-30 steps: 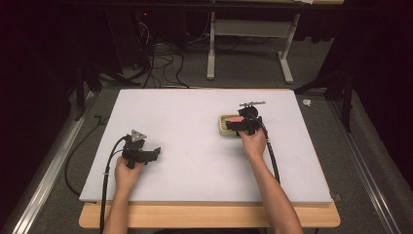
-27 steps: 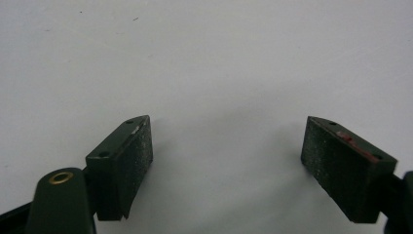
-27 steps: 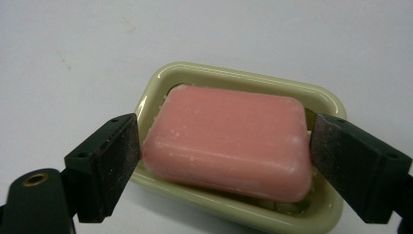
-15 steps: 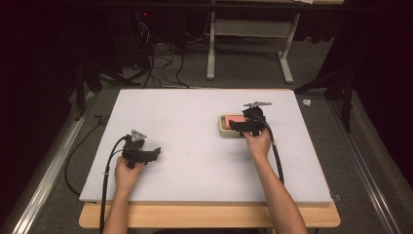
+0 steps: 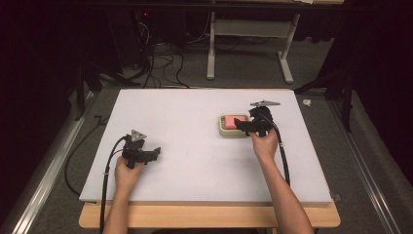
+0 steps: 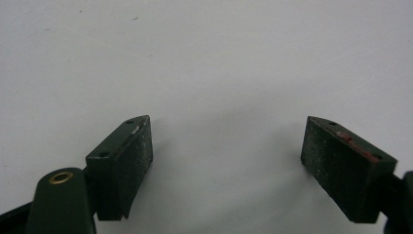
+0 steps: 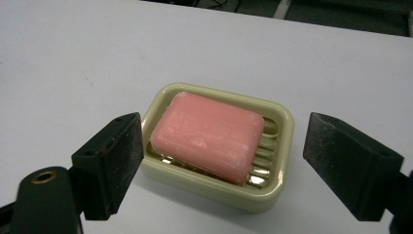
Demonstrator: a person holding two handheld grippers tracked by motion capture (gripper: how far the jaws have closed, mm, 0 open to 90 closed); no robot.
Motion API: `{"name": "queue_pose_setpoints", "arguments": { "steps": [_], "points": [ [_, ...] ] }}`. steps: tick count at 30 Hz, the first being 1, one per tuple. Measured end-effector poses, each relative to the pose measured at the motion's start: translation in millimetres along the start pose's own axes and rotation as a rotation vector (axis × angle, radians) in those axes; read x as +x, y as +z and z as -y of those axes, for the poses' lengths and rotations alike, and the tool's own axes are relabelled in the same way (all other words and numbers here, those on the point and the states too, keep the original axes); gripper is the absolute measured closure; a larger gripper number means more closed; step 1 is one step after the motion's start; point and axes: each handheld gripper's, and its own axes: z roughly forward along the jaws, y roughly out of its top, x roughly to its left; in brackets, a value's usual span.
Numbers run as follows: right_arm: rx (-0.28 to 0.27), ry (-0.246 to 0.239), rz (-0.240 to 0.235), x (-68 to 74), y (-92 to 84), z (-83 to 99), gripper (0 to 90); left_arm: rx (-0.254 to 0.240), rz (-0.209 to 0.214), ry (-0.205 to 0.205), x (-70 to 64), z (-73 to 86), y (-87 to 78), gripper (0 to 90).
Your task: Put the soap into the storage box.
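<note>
item: pink soap bar, lying in a cream soap dish on the white surface, right of centre.
right tongs: jaws wide apart, empty, straddling the dish on both sides.
left tongs: jaws wide apart, empty, over bare surface, well apart from the dish.
step, as judged: approach before a grasp.
next move calls for: lowering and closing squarely on soap or dish; target unclear.
obscured: dish's near edge behind the right hand in the high view.
</note>
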Motion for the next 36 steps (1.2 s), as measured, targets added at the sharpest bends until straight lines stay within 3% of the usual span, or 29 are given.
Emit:
{"name": "queue_pose_setpoints", "arguments": {
  "steps": [12, 36],
  "points": [
    [-0.062, -0.002, -0.003, -3.7, -22.6, 3.6, 16.5, 0.0, -0.001, 0.002, -0.1, 0.0, 0.0, 19.6],
    [-0.127, 0.004, -0.028, -15.4, -58.7, 28.4, 17.2, 0.0, 0.0, 0.0, 0.0, 0.0, 0.1, 19.6]
  ]
}}
